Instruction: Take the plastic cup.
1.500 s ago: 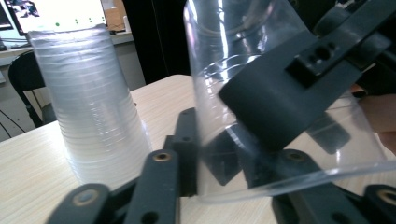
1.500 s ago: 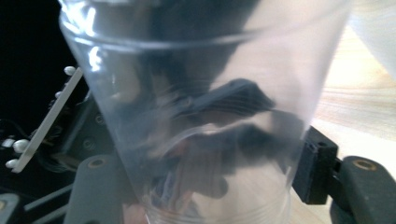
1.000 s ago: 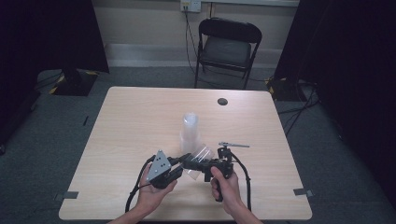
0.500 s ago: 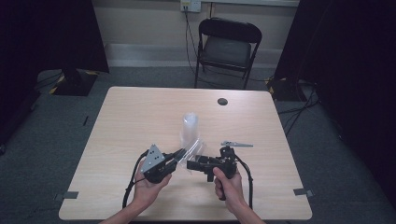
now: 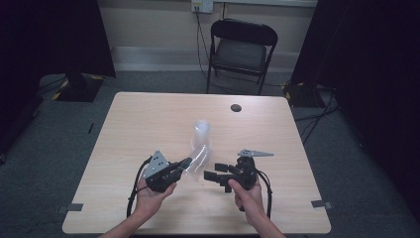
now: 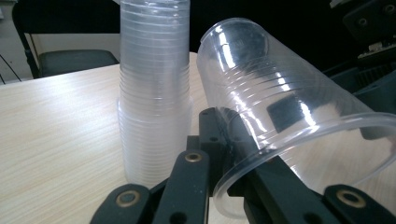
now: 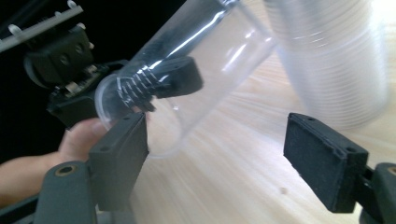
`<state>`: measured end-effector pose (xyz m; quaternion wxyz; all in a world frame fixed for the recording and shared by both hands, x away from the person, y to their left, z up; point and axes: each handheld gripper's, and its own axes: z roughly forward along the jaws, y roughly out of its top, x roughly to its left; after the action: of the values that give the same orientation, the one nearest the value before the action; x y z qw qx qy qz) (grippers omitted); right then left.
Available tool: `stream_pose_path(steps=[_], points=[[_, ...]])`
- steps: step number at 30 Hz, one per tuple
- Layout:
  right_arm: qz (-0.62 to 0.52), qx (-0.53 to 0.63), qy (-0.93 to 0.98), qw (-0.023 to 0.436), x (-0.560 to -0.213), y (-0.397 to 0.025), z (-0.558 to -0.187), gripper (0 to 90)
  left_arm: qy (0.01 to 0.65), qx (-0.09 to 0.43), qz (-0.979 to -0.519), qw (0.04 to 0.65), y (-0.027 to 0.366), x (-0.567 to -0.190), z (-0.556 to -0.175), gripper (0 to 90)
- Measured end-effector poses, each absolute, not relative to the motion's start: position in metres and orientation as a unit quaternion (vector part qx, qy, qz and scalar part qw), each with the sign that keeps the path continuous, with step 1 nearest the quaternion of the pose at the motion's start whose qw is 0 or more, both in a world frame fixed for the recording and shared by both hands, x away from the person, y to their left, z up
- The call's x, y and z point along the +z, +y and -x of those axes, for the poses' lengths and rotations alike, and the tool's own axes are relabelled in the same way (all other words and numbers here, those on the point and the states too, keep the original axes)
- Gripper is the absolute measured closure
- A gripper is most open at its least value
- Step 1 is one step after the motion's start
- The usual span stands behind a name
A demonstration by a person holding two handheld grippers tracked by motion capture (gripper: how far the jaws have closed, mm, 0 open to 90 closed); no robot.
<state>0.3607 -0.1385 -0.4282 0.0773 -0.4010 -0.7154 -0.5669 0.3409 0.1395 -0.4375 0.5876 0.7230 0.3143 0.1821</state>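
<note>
A single clear plastic cup lies tilted on its side above the table, its rim toward the person and its base pointing up and away, just beside the stack of clear cups. The left gripper has closed on the wall of this cup at the rim, one jaw inside the cup and the other outside, as the left gripper view shows; the same pinch appears in the right gripper view, where one black jaw lies within the transparent wall of the cup. The stack of cups stands upright, mouth down, near the middle of the table, with the held cup leaning close to its lower part; whether the two touch cannot be told. The right gripper is held just right of the cup, its jaws spread wide and empty, pointing toward the cup without contact. Each gripper is carried in a hand: the left hand and the right hand enter from the near edge. Farther out, a small dark round object lies near the far edge of the table, and a black folding chair stands beyond it.
</note>
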Motion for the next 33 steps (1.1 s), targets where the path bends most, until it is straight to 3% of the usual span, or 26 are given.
stream_pose_path(steps=[19, 24, 26, 33], points=[[0.373, -0.549, -0.748, -0.001, -0.417, -0.161, -0.361, 22.0, 0.317, 0.144, -0.793, 0.501, 0.134, -0.437, -0.343, 90.0], [0.35, -0.545, -0.762, -0.017, -0.416, -0.158, -0.358, 20.1, 0.3, 0.13, -0.812, 0.484, 0.129, -0.44, -0.343, 89.9], [0.342, -0.532, -0.774, -0.026, -0.415, -0.155, -0.358, 15.3, 0.295, 0.115, -0.817, 0.481, 0.128, -0.441, -0.344, 90.0], [0.303, -0.503, -0.808, -0.051, -0.415, -0.144, -0.353, 17.2, 0.286, 0.111, -0.828, 0.469, 0.125, -0.443, -0.345, 90.0]])
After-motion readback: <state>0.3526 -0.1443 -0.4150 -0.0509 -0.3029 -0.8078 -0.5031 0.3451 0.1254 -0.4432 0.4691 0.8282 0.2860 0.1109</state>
